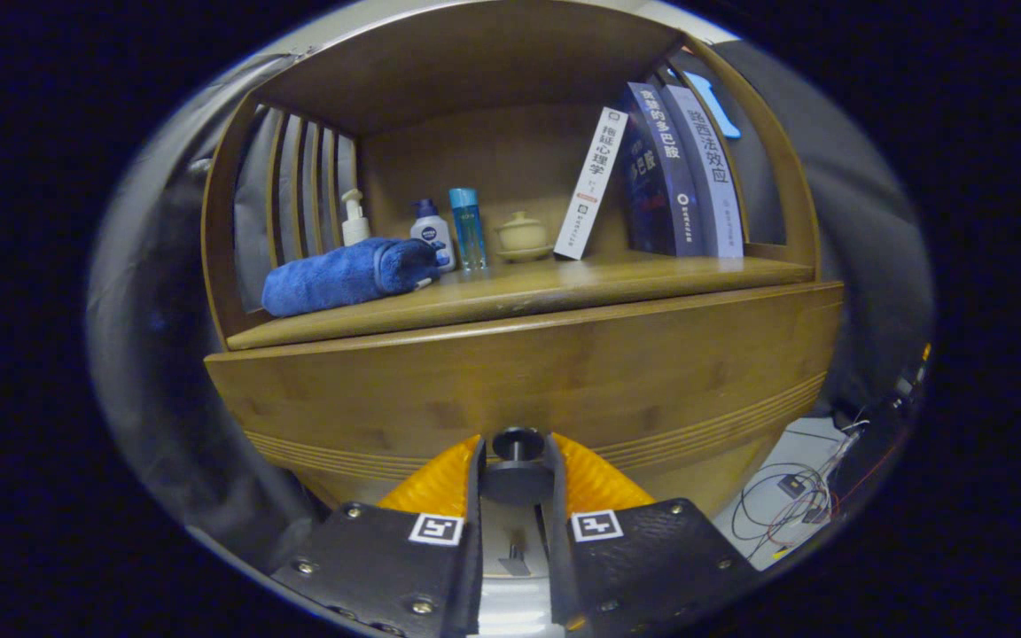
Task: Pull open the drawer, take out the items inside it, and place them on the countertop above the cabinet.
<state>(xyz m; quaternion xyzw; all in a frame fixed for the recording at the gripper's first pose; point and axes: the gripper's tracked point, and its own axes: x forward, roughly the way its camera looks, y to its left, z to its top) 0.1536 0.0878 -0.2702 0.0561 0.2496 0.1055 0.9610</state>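
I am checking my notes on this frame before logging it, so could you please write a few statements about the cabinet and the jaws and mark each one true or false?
1. The drawer front is pulled well out of the cabinet. False: it sits flush, still closed.
2. The gripper has its jaws on either side of the dark round drawer knob. True.
3. A rolled blue towel lies on the countertop. True.
4. The books lie flat in a stack. False: they stand, leaning, at the shelf's far end from the towel.
5. A small lidded ceramic cup stands between the blue bottle and the books. True.
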